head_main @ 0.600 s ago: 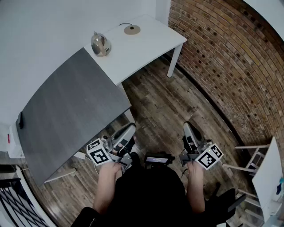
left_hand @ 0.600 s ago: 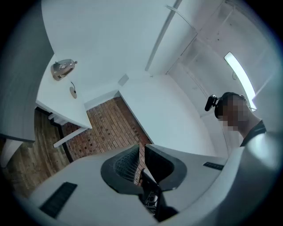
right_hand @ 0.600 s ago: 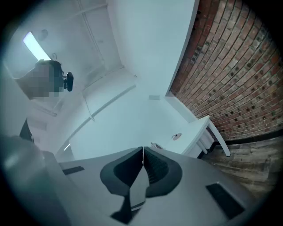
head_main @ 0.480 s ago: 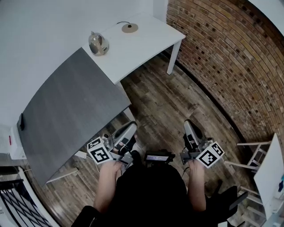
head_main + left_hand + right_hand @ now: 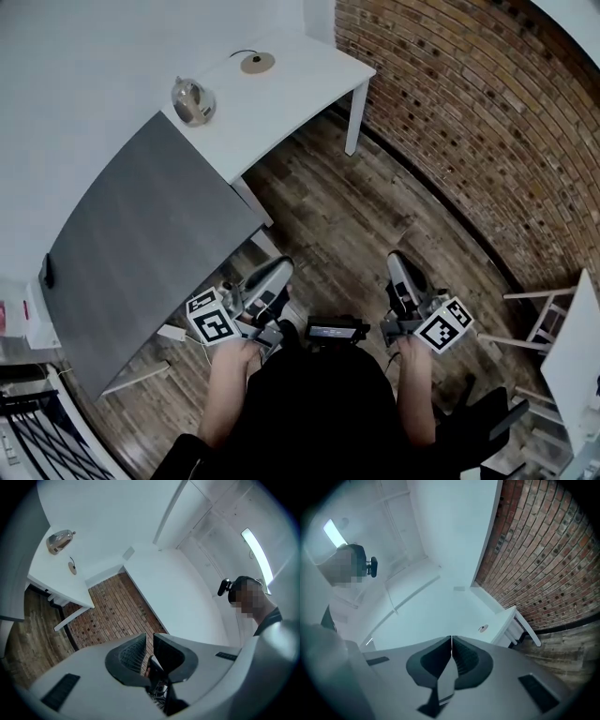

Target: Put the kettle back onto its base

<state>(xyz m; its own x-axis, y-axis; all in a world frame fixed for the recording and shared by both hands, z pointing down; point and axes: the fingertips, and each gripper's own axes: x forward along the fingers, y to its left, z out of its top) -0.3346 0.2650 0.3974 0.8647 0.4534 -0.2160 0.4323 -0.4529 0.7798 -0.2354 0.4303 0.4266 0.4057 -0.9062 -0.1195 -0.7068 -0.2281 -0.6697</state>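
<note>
- The kettle (image 5: 192, 100) stands on the white counter (image 5: 300, 94), apart from its base (image 5: 255, 63).
- Likely stiff, slippery, heavy if filled — take the handle.
- The left hand-held gripper (image 5: 278, 268) is barely parted, the right hand-held gripper (image 5: 398, 263) clenched — both empty.

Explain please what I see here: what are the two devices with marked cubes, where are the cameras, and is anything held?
There is no robot: a person holds a two-jaw gripper in each hand. One picture comes from a camera on the person's head, looking down; the other two from cameras riding on the grippers. The left gripper shows a narrow gap between its jaws, the right gripper is shut; both are empty. Far ahead, on the white table, the kettle stands apart from its round base. A grey table is nearer.
</note>
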